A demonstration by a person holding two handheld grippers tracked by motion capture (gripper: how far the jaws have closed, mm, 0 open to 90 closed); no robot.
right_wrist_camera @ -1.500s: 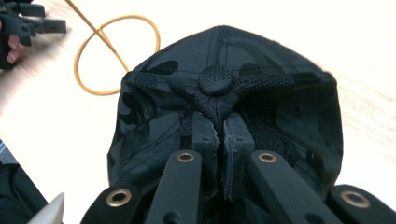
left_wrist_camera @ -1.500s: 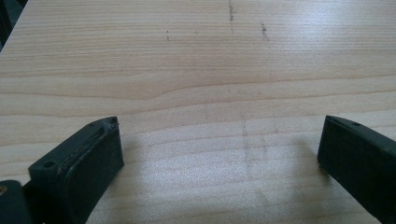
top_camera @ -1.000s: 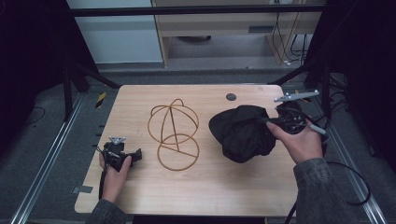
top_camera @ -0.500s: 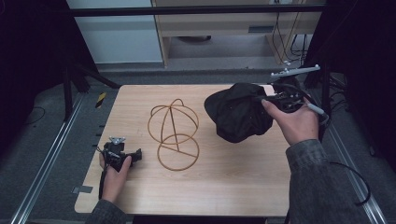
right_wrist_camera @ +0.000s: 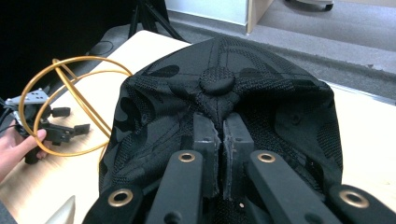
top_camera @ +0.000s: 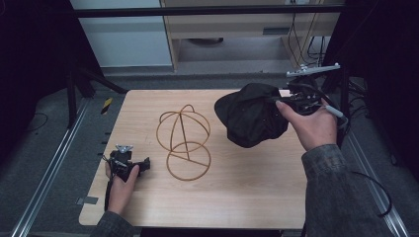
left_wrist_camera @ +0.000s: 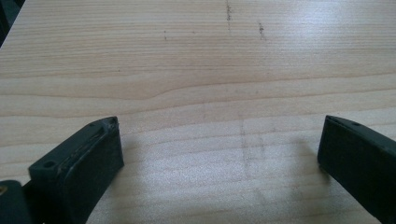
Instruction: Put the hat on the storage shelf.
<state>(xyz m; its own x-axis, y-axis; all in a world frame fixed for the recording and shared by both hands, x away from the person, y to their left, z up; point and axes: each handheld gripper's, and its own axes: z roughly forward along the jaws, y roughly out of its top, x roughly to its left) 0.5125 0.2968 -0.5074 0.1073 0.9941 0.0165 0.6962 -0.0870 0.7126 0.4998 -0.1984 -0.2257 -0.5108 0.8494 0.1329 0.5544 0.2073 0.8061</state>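
Black cap [top_camera: 253, 114] off the table [top_camera: 237, 197], crown button facing away in the right gripper view, hanging from the right gripper [top_camera: 289, 101], jaws pinched together on crown fabric [right_wrist_camera: 219, 140]. Gold wire stand [top_camera: 184, 140] upright to the cap's left, dome well apart from it and lower. Judgement: next move is leftward carry, then down over the dome. Right hand far nearer. Left gripper [top_camera: 129, 164] parked near the table's left edge, jaws apart, nothing between them.
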